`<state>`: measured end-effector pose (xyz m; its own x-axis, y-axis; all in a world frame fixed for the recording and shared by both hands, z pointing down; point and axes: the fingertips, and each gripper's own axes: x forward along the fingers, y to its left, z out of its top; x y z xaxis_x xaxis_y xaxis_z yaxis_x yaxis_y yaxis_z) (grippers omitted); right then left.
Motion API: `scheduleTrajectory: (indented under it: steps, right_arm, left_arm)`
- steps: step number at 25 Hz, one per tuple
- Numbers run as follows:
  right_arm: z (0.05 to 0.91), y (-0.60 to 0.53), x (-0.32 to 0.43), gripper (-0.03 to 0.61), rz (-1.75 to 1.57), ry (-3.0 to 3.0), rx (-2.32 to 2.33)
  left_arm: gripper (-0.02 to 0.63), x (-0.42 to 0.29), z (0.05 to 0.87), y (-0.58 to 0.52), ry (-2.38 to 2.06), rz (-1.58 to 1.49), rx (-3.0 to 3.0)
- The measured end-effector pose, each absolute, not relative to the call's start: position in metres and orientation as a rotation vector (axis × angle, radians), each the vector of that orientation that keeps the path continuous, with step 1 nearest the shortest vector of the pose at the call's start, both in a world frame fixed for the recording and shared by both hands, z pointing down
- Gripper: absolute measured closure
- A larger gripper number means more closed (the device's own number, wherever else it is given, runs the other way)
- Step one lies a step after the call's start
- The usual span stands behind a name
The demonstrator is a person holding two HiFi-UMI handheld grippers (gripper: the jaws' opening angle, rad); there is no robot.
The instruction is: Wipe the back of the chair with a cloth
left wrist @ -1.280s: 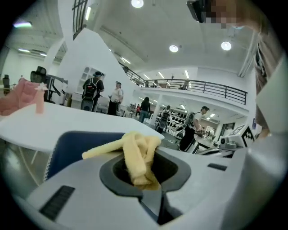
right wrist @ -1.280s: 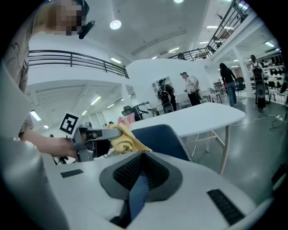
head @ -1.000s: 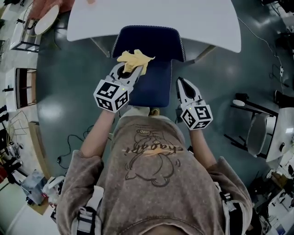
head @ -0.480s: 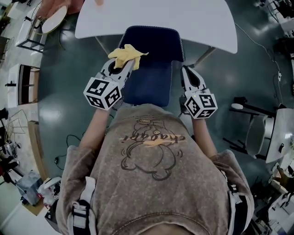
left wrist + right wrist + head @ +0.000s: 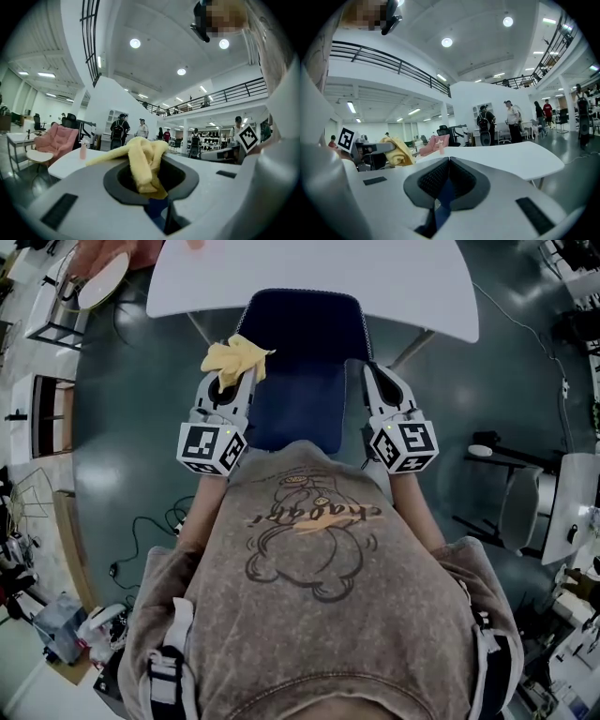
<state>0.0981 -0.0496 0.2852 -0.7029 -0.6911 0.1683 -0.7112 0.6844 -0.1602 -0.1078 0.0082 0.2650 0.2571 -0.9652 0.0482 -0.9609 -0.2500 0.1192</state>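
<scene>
Upper left of centre, the left gripper point(image 5: 231, 381) pinches a crumpled yellow cloth point(image 5: 234, 355) beside the navy fabric chair point(image 5: 305, 352), the right gripper point(image 5: 373, 376) closed empty opposite; wiping its back looks hardly started.

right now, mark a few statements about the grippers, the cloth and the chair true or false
1. The left gripper has its jaws shut on a yellow cloth. True.
2. The right gripper grips a cloth too. False: its jaws are together with nothing between them.
3. The chair is red. False: it is dark blue.
4. A white table stands beyond the chair. True.
</scene>
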Motion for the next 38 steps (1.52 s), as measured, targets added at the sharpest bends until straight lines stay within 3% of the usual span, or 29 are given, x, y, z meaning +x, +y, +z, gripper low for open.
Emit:
scheduleTrajectory:
  steps: [38]
  right_arm:
    - [0.321,-0.038,0.092,0.552,0.378,-2.776,1.21]
  left_arm:
    - [0.54,-0.102,0.311,0.009,-1.842,0.019,2.302]
